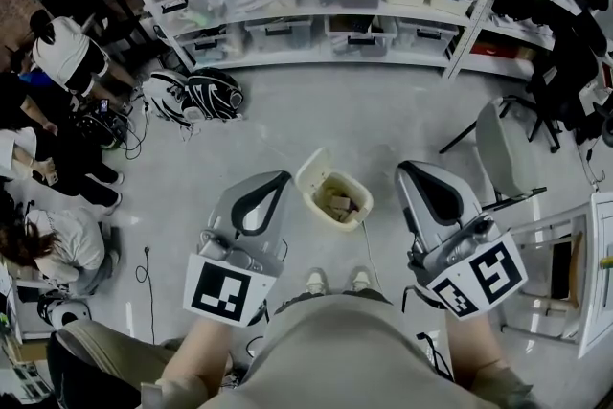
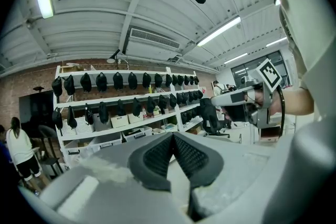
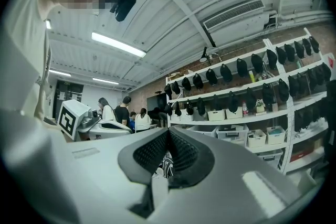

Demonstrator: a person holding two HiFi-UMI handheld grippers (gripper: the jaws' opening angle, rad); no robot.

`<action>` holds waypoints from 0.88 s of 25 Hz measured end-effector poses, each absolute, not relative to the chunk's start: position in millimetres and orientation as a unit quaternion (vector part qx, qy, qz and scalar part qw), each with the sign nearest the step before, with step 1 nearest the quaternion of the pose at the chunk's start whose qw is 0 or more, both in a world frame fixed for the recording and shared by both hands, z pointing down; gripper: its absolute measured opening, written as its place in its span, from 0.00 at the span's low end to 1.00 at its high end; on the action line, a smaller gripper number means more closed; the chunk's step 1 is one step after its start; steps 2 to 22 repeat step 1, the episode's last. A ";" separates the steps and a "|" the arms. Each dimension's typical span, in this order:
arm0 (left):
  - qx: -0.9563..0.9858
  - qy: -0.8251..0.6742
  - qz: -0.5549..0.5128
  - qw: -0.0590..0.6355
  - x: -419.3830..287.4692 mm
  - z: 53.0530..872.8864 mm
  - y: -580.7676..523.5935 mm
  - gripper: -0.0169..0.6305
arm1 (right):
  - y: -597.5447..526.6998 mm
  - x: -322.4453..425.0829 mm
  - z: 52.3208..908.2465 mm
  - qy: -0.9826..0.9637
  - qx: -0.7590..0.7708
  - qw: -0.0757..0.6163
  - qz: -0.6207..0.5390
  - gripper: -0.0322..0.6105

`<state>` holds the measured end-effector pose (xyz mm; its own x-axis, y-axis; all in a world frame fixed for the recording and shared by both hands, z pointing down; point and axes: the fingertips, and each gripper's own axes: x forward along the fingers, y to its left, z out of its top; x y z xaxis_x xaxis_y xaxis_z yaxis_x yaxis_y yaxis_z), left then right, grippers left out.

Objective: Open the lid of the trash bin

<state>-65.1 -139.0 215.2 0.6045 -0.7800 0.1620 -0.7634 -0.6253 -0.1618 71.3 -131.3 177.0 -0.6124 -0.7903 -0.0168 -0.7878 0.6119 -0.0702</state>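
A small cream trash bin (image 1: 356, 207) stands on the grey floor between my two grippers in the head view. Its lid (image 1: 312, 169) is tipped up at the back left, and crumpled paper shows inside. My left gripper (image 1: 280, 179) hangs to the bin's left, above the floor and apart from it, jaws shut and empty. My right gripper (image 1: 409, 170) is held to the bin's right, also shut on nothing. Both gripper views look out level at shelves and ceiling, with the left gripper (image 2: 173, 137) and right gripper (image 3: 168, 131) pads meeting; the bin is out of those views.
Long white shelves (image 1: 326, 53) with plastic crates run along the back. Bags (image 1: 196, 96) lie on the floor at back left, near people (image 1: 57, 53) seated at the left. A grey chair (image 1: 506, 148) and a white table (image 1: 596, 263) stand to the right. My shoes (image 1: 333, 281) are just behind the bin.
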 end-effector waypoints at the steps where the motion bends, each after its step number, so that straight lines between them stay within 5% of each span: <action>1: -0.895 0.432 -0.108 0.039 -64.5 214.7 -139.0 0.03 | -131.2 72.2 177.3 0.897 -0.440 0.022 -0.028 0.05; 22: -0.895 0.432 -0.108 0.039 -64.5 214.7 -139.0 0.03 | -131.2 72.2 177.3 0.897 -0.440 0.022 -0.028 0.05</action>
